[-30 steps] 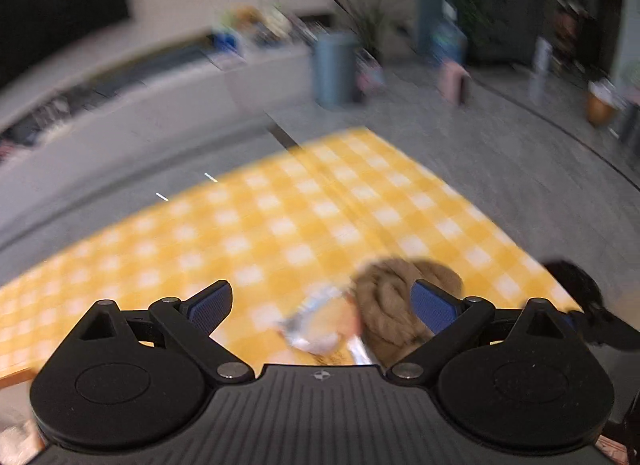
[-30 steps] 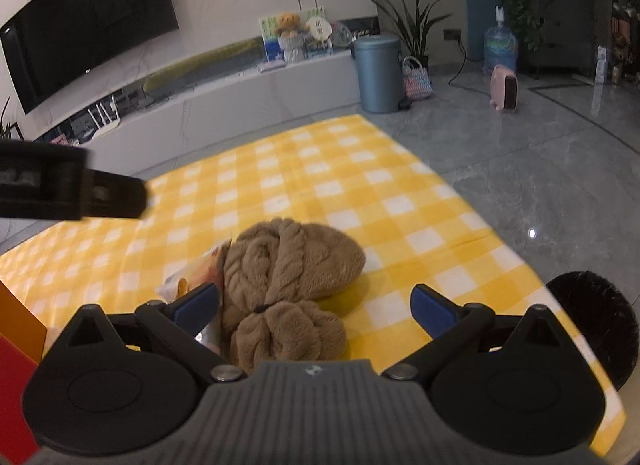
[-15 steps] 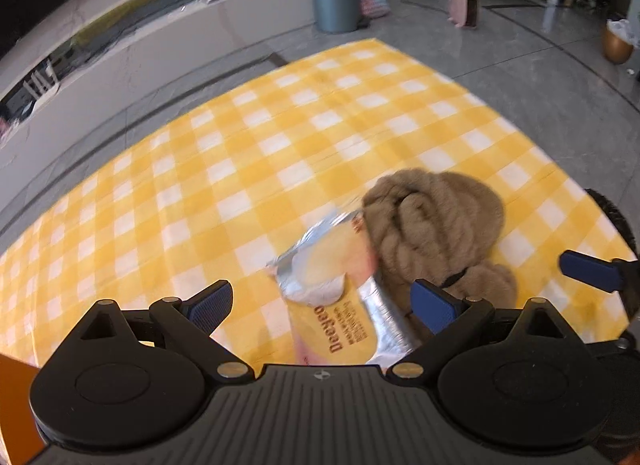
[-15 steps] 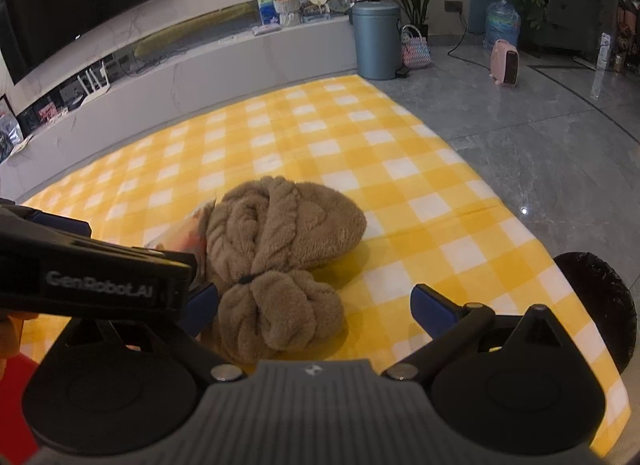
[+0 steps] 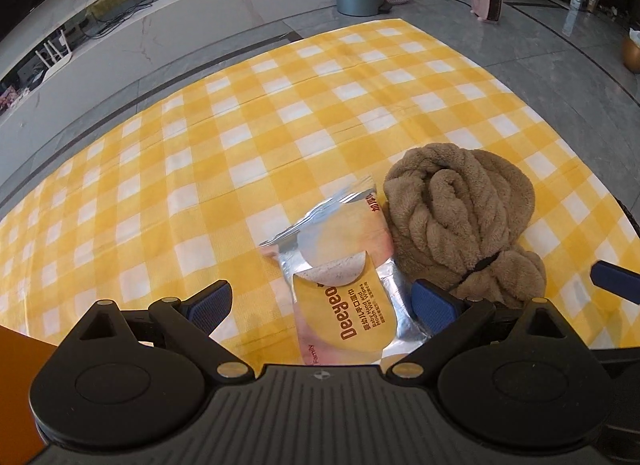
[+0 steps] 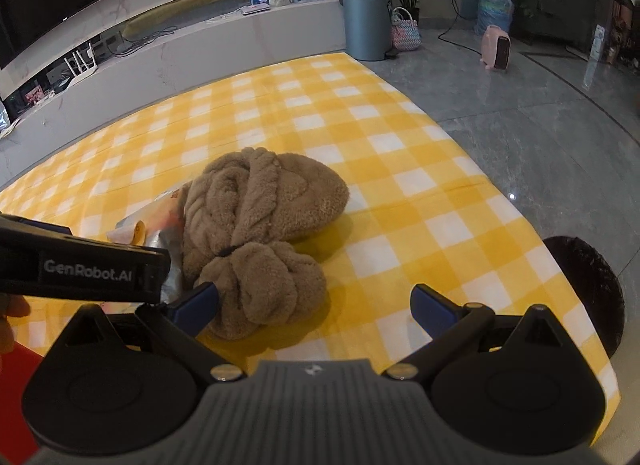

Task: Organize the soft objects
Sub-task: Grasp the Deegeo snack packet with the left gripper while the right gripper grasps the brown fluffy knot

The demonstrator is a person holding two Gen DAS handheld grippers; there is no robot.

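A brown fluffy knotted cloth [image 5: 460,217] lies on the yellow checked cloth [image 5: 240,145], also in the right wrist view [image 6: 256,233]. A yellow and silver wipes packet [image 5: 344,277] lies flat against its left side; the right wrist view shows only its edge [image 6: 152,221]. My left gripper [image 5: 322,301] is open, low over the packet, its jaws either side of it. My right gripper [image 6: 314,303] is open, just in front of the brown cloth's lower knot, the left pad [image 6: 196,303] close beside it. The left gripper's body [image 6: 80,265] crosses the right view's left side.
The checked cloth [image 6: 400,185] ends at grey floor on the right. A black round object [image 6: 588,285] sits at the cloth's right edge. An orange thing [image 5: 20,385] and a red one [image 6: 16,405] show at the lower left. A blue bin [image 6: 368,21] stands far back.
The left gripper has tilted down and come closer over the wipes packet. The right gripper has edged nearer to the brown cloth. Both stay open.
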